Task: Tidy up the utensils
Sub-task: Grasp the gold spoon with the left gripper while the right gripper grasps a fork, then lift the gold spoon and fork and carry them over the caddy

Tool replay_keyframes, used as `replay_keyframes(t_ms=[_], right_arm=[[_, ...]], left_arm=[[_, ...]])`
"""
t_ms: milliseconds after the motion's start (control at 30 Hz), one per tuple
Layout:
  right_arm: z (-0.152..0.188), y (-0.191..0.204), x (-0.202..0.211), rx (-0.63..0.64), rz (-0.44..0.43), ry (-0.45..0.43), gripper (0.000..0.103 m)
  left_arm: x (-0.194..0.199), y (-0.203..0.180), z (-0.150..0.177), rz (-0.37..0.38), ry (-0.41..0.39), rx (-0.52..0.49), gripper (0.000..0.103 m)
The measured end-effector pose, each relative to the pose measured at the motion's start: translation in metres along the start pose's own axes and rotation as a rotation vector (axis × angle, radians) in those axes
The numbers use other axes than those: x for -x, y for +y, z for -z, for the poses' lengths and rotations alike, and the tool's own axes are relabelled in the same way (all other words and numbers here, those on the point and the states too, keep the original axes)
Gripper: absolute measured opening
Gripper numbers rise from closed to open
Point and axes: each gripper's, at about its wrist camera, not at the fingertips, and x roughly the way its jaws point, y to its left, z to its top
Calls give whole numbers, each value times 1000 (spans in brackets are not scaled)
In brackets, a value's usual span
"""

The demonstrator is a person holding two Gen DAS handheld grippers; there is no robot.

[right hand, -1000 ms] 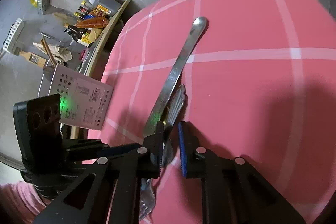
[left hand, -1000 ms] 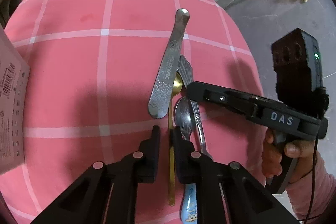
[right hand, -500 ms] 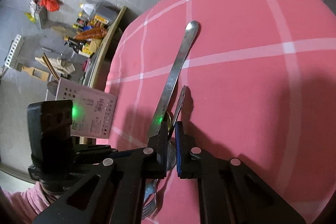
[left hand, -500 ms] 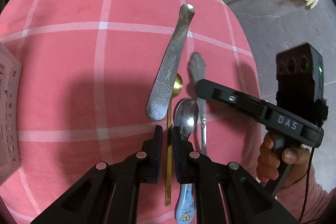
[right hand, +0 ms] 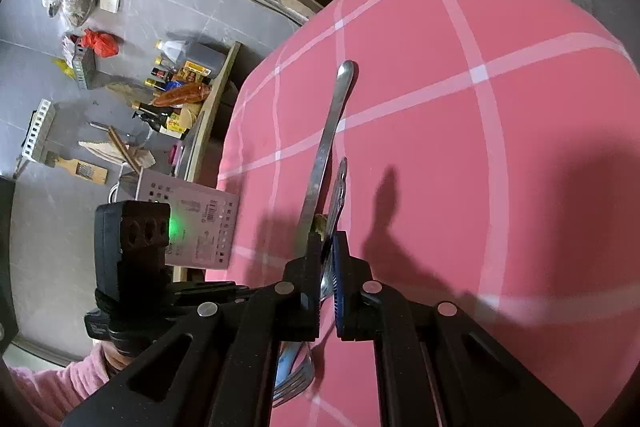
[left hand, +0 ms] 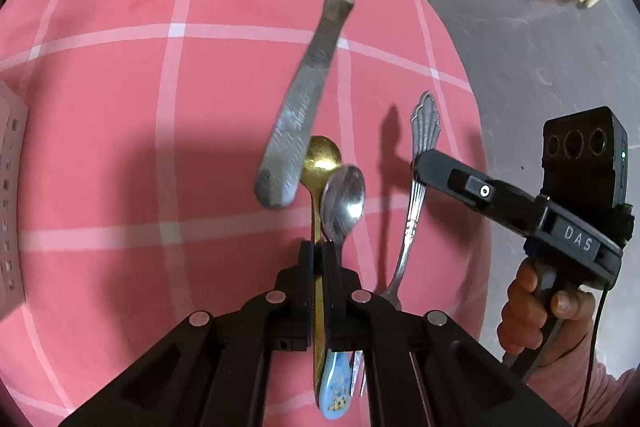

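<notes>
A table covered in a pink cloth with white grid lines (left hand: 120,107) holds a cluster of cutlery. Largest is a flat grey embossed metal handle (left hand: 304,107), lying diagonally. Beside it, the left gripper (left hand: 318,259) is pinched closed on a slim gold spoon (left hand: 320,163). A silver spoon with a blue cartoon handle (left hand: 344,199) overlaps it. The right gripper (right hand: 328,247) is clamped on an ornate silver fork (left hand: 420,163), tilting its handle off the cloth.
</notes>
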Motion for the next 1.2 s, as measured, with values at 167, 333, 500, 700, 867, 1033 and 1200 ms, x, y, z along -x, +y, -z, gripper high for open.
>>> replay_keyframes(t_ms=[167,333,500,700,867,1033,1200], right_arm=[[13,8,18,11,-11,-50,3],[24,21,41,56,9,-119,2],[31,26,58,62,16,-146,2],[41,32,71,74,17,-176,2],[44,48,88,104,16,-237,2],[38,79,111,166,21,-328,2],[22,122,125,246,-14,-411,2]], left_arm=[[19,-2,20,-41,-66,-36,3],[48,-12,37,-106,-178,-118,2],[44,-6,41,-78,-131,-81,2],[62,-4,55,-30,-204,-53,2],[95,-23,59,6,-346,-98,2],[148,-30,57,67,-552,-99,2],[199,-15,56,130,-733,-55,2]])
